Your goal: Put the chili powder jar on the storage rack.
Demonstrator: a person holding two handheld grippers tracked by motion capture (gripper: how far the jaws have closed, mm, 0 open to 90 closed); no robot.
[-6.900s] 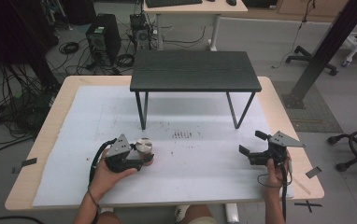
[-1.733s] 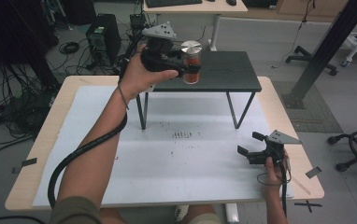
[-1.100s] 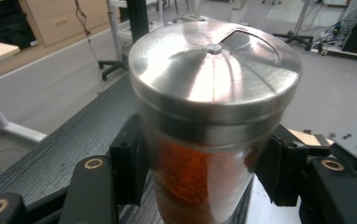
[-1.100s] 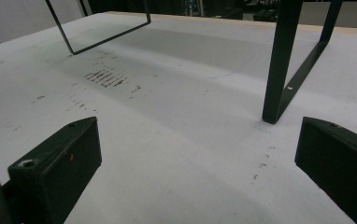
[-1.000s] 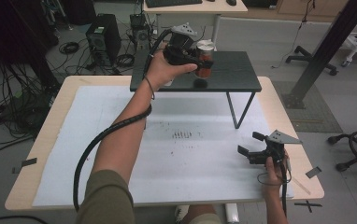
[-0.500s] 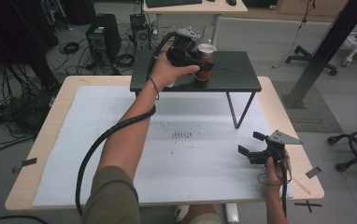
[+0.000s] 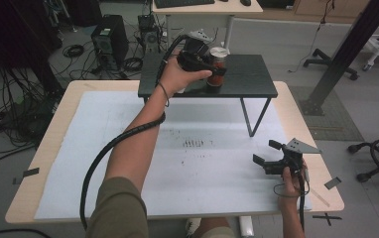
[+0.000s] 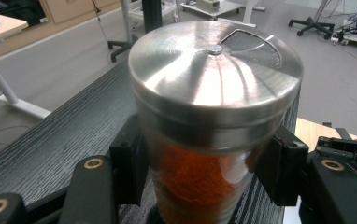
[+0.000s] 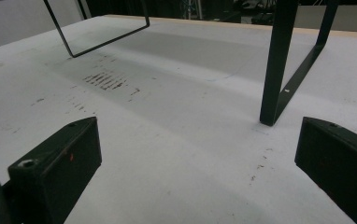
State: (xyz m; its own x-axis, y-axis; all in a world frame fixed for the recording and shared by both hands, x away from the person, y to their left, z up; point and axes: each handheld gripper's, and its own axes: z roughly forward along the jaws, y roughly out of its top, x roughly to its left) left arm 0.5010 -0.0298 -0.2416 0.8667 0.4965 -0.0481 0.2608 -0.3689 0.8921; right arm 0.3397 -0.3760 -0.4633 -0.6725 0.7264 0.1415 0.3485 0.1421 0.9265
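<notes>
Spice jar (image 8: 214, 121) was sitting on the black shelf (image 7: 249, 74), near its middle, my left gripper (image 7: 197, 59) pinching the glass just under the steel lid. Best move, I figured: confirm it stood flat before letting go. Right gripper (image 7: 267, 158) sat spread wide and empty, well in front of the shelf on the worktop (image 7: 128, 148).

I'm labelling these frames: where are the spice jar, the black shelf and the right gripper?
spice jar (image 8: 214, 70): left gripper view, metal lid.
black shelf (image 7: 249, 74): high view, bare top.
right gripper (image 7: 267, 152): high view, between its fingertips.
</notes>
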